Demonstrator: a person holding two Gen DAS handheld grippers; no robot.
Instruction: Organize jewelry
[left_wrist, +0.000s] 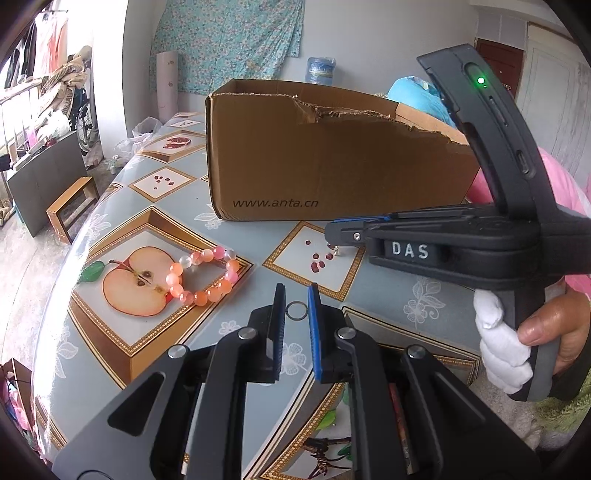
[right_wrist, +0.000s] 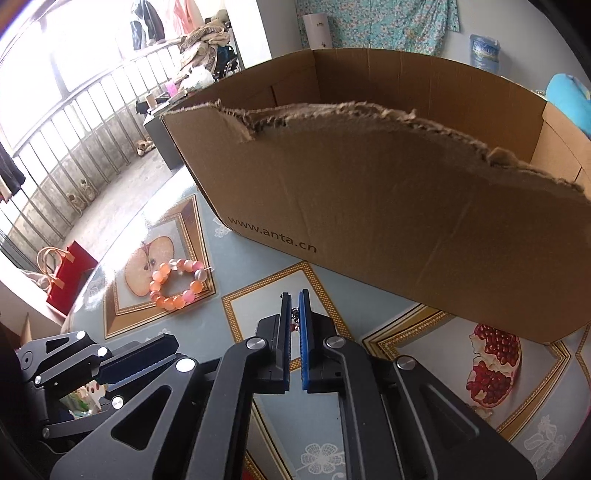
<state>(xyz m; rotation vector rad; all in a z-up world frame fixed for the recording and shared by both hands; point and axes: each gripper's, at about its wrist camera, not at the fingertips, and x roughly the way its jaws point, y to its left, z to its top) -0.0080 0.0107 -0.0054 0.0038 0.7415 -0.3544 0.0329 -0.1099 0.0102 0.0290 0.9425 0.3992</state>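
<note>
Silver-and-red, a small chained trinket (right_wrist: 295, 319) sits pinched between the pads of my right gripper (right_wrist: 294, 295), low on the tablecloth (right_wrist: 266, 317); pickup is the step in hand, I judge; next I lift it over the torn wall of the cardboard box (right_wrist: 369, 206) just ahead; my left gripper (left_wrist: 295, 291), nearly closed and empty, hovers just short of a thin ring (left_wrist: 296, 311); the beaded bracelet (left_wrist: 203, 275) lies off to its left.

Black claw (left_wrist: 295, 295), one blue pad; "DAS" label; pink sleeve (left_wrist: 565, 184).

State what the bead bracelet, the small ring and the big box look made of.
Bead bracelet: glossy, translucent orange-pink beads, likely glass or polished stone. Small ring: thin grey loop, probably metal wire. Big box: matte brown corrugated cardboard; its torn rim shows fibres.
</note>
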